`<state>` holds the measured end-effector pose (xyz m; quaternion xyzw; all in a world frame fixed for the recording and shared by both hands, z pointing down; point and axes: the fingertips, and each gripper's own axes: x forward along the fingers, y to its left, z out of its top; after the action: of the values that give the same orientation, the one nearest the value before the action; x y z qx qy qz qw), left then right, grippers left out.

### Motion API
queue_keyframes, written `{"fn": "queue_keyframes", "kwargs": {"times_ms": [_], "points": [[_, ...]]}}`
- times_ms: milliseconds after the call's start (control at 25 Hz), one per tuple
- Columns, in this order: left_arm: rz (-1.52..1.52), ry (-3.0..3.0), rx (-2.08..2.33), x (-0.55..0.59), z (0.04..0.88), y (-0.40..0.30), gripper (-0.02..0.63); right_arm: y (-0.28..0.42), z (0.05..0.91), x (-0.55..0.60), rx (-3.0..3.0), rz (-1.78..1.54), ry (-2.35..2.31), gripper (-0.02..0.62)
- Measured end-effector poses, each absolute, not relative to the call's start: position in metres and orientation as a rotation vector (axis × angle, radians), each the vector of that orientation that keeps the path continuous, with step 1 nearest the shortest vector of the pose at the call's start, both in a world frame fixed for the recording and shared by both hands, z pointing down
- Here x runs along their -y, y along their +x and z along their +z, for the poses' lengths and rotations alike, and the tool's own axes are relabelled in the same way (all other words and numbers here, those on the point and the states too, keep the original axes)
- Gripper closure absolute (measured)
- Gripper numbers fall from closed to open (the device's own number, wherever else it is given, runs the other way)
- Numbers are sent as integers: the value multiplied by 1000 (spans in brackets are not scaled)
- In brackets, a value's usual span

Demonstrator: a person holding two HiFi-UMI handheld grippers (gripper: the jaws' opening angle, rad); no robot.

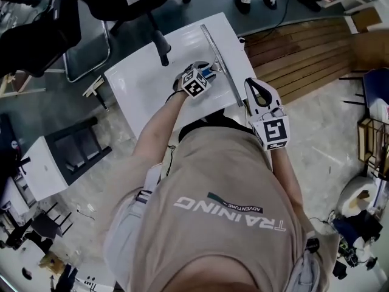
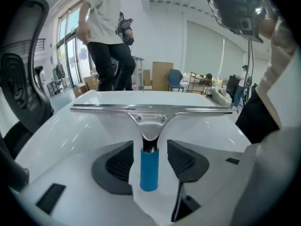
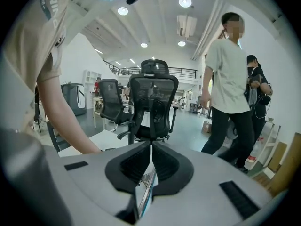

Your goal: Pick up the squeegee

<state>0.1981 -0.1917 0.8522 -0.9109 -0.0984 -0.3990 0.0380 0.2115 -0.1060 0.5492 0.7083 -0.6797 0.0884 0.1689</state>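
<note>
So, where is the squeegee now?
In the head view the squeegee lies on the white table, right side, its blue handle between the jaws of the open left gripper.

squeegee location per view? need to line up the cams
Head view: squeegee upper centre, blade lying diagonally on the white table.
Left gripper view: dead centre, blue handle between the open jaws, blade crosswise.
Right gripper view: only a metal sliver low in the jaw gap, likely its blade.
Shared landmark: the white table.
</note>
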Motion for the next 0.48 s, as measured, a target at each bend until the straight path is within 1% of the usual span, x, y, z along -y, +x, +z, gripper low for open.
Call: {"fn": "queue_keyframes", "kwargs": {"times_ms": [200,240,320,360,400,480], "points": [[-1202,-2831,343,190,860,213,377,211,548,115,1951,243,1975,560],[-1201,-2836,348,190,861,215,386,212,549,117,1952,242,1972,560],[-1198,-2846,351,191,862,219,417,212,548,120,1952,241,1967,560],[-1194,-2848,354,190,862,221,453,212,546,122,1952,238,1964,560],[-1191,-2847,358,188,861,223,471,212,543,123,1950,233,1962,560],[-1190,-2847,364,185,863,227,478,212,540,125,1944,227,1962,560]]}}
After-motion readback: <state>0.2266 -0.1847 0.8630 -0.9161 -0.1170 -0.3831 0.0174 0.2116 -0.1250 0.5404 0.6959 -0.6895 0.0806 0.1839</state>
